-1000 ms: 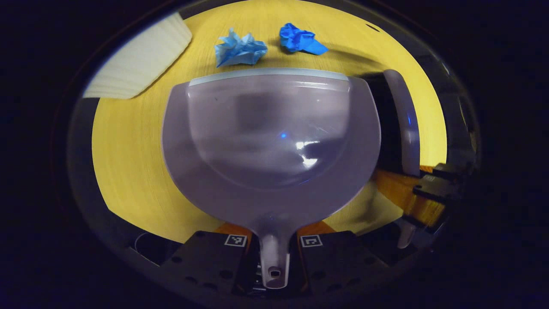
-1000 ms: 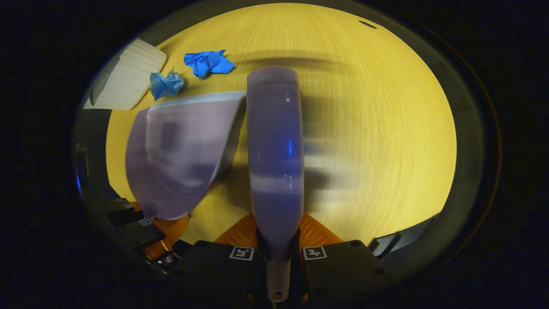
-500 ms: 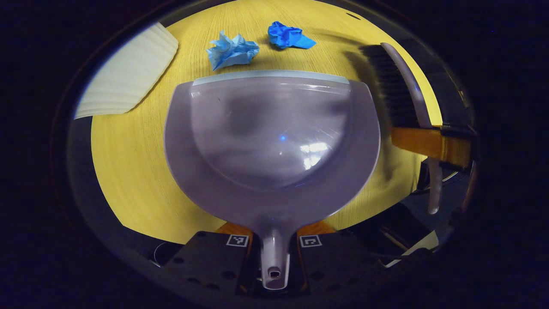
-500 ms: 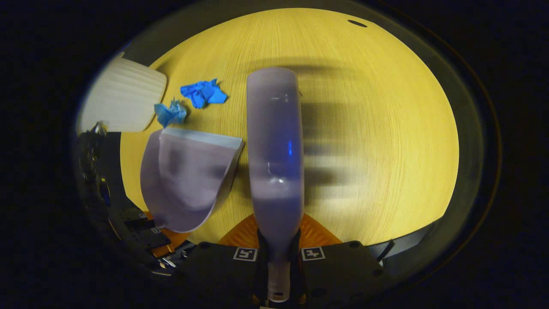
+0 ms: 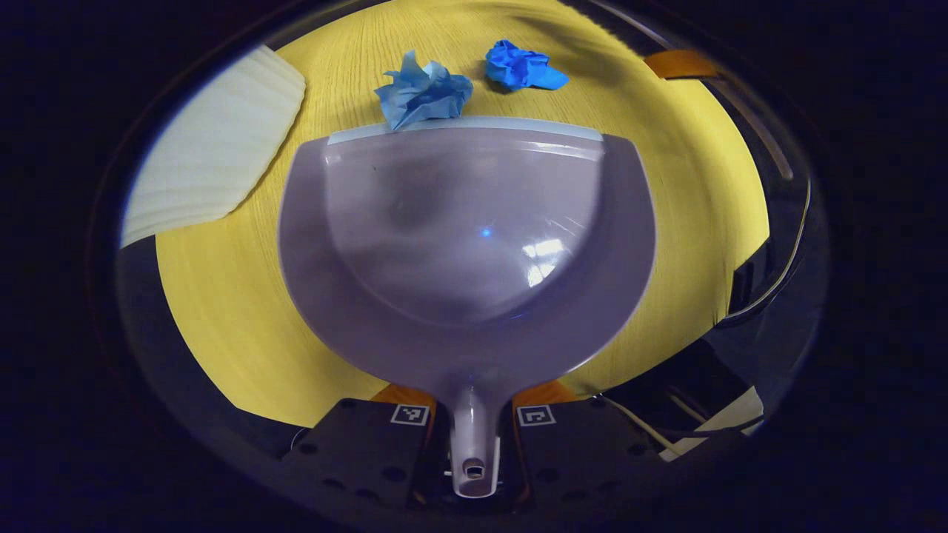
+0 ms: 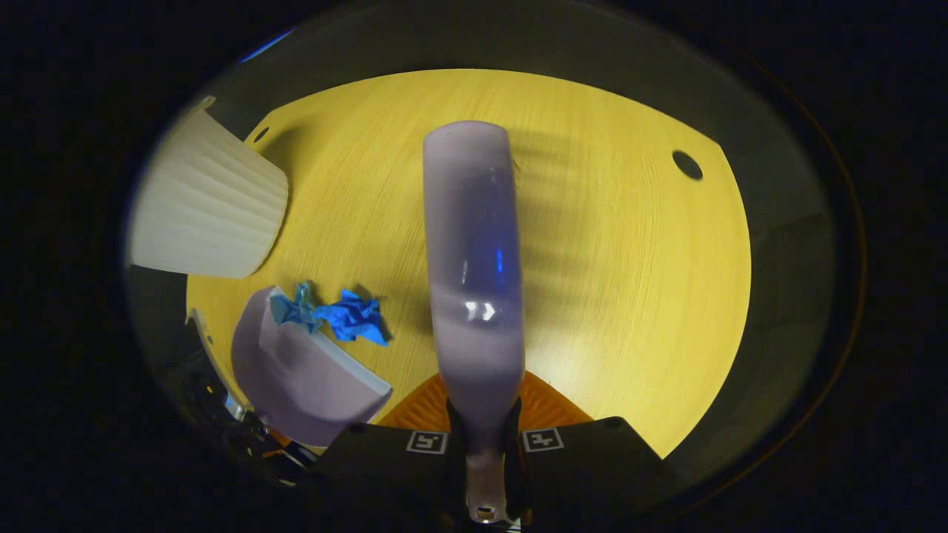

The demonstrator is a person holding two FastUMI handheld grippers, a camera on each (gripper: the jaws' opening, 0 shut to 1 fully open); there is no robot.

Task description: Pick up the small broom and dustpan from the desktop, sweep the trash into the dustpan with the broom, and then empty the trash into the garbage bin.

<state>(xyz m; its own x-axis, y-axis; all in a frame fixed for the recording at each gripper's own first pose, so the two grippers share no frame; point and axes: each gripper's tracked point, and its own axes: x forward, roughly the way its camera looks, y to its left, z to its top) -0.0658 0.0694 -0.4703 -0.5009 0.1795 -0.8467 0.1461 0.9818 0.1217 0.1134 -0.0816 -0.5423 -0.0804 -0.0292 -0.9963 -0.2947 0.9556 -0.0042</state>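
On yellow wood-grain desktop (image 5: 222, 311): dustpan (image 5: 466, 244) clamped in left gripper (image 5: 474, 444), broom (image 6: 474, 281) clamped in right gripper (image 6: 485, 474), ribbed white bin (image 6: 207, 207) near edge.

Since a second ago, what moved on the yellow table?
The dustpan slid forward until its lip met the light blue paper ball. The right gripper swung the broom away from the dustpan's side, out past the paper. Both grippers kept their grips; the dark blue ball and white bin stayed put.

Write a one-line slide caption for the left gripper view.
Left gripper holds the dustpan by its handle, lip against a pale blue paper wad; a darker wad lies beyond.
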